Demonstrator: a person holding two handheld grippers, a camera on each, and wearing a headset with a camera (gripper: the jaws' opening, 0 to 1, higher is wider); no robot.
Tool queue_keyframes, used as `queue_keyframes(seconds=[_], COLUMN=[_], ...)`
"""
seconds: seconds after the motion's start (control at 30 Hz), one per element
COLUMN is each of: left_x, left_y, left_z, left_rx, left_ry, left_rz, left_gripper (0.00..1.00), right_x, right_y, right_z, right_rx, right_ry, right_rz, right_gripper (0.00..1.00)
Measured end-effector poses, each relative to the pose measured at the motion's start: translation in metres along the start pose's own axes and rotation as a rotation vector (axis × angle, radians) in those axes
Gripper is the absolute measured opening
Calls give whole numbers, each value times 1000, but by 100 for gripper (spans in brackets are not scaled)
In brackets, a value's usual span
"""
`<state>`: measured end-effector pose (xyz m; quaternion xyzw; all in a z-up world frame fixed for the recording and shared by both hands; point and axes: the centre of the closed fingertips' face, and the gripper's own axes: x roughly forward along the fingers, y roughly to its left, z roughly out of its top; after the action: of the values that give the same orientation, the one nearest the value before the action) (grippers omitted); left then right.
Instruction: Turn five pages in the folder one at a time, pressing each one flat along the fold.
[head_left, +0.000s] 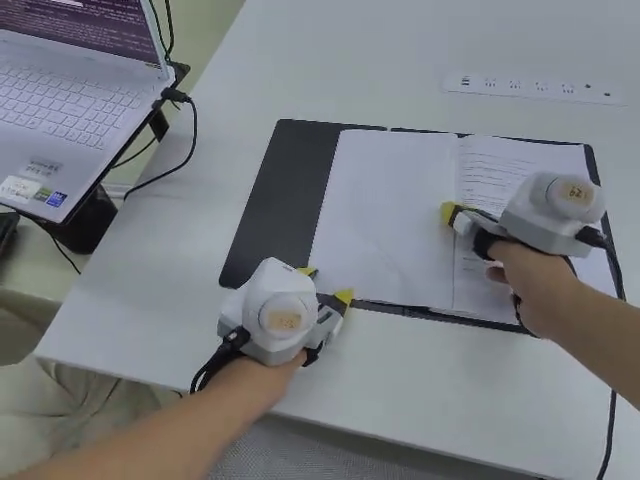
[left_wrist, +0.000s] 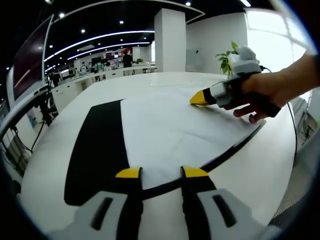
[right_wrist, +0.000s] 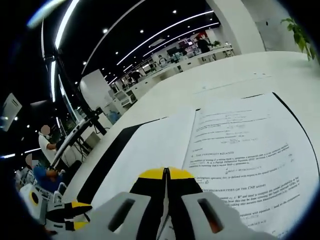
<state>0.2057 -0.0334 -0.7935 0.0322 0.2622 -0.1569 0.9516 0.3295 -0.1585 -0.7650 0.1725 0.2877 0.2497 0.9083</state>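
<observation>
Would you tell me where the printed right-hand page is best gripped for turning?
Take the printed page by its free outer edge, with the right tongs coming from the right side of the folder: it lies flat, bound at the fold, so only that edge should lift.

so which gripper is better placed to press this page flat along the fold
Right, probably. The right gripper, fingers shut, rests at the fold between the blank white page and the printed white page; the open left gripper sits at the black folder near edge.
</observation>
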Motion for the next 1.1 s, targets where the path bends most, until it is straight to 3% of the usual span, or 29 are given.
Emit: queue_keyframes(seconds=[0.4, 0.63, 0.83, 1.0, 1.1], left_x=[-2, -2, -3, -3, -2], left_y=[0, 0, -1, -1, -1], left_z=[1, 2, 2, 3, 2], left_rx=[-5, -8, -10, -10, -11], left_ry=[-12, -17, -20, -21, -21], left_rz=[3, 4, 5, 5, 6], left_gripper=[29, 29, 29, 29, 29], right_x=[18, 37, 59, 66, 81], right_y=[-6, -17, -37, -35, -46], right_z=[21, 35, 47, 56, 66], right_rx=[-41, -70, -90, -124, -144], right_ry=[-46, -58, -59, -48, -43], right_rz=[-7, -29, -54, -66, -82], right_gripper=[0, 0, 0, 0, 0])
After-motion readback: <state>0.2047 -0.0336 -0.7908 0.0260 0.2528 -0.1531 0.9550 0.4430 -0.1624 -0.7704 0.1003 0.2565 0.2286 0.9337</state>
